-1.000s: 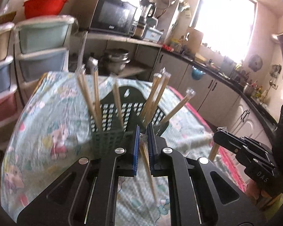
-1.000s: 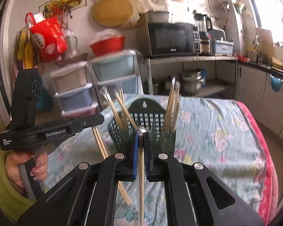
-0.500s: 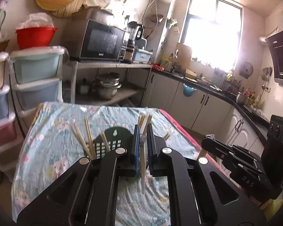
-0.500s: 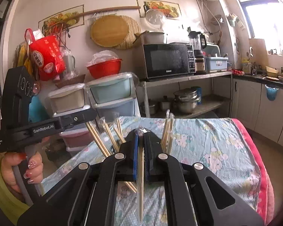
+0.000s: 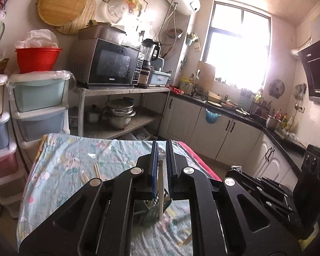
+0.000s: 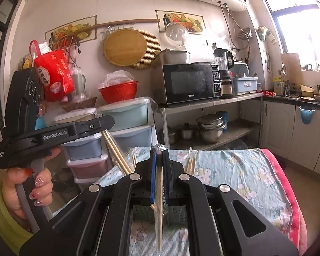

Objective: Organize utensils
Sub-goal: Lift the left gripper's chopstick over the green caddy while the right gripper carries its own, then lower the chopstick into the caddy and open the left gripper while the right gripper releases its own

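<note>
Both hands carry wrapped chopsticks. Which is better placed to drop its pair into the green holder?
Right, narrowly. The right tongs hold their chopsticks upright, crossing the middle of the green holder; the left tongs seemingly hang theirs nearer its edge.

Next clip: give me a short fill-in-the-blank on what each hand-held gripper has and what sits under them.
1. The right hand-held gripper is shut on wrapped ____.
2. The left hand-held gripper holds its chopsticks above a green ____.
3. The table is covered by a floral cloth with a ____ edge.

Missing: chopsticks; basket; pink
</note>
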The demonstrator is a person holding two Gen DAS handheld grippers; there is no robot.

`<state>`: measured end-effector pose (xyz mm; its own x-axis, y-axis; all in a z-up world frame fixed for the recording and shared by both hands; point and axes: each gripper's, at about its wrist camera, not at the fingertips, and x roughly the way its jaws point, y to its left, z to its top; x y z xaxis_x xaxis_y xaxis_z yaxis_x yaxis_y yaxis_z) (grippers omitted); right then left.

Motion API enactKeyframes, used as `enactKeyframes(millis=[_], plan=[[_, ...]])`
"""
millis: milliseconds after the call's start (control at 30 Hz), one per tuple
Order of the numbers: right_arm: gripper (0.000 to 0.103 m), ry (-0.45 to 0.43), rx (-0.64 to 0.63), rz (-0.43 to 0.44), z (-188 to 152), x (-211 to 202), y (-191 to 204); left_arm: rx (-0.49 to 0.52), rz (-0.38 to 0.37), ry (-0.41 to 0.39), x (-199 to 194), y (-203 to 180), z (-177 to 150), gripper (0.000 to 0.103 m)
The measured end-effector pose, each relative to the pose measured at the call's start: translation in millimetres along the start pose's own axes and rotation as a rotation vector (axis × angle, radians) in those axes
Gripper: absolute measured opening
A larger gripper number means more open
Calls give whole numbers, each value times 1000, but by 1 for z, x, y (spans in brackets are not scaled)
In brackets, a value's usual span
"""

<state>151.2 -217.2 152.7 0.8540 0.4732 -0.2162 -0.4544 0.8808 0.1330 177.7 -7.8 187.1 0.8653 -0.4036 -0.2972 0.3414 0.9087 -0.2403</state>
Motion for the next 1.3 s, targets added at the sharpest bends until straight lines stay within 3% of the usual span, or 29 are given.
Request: enactKeyframes(millis=[467,767,1067,1300], plan=[[6,-82,1,1,29,17,-5,-26,45,-41,15,12,23,4],[6,-191,-22,-40,47,34,-12,-59,104,-44,32,35,24,4],[6,-245,-46,-84,38,65,-17,-61,144,-18,48,46,7,5],[7,-194,-7,-101,16,86,-29,-66,145,18,56,53,-8,5]])
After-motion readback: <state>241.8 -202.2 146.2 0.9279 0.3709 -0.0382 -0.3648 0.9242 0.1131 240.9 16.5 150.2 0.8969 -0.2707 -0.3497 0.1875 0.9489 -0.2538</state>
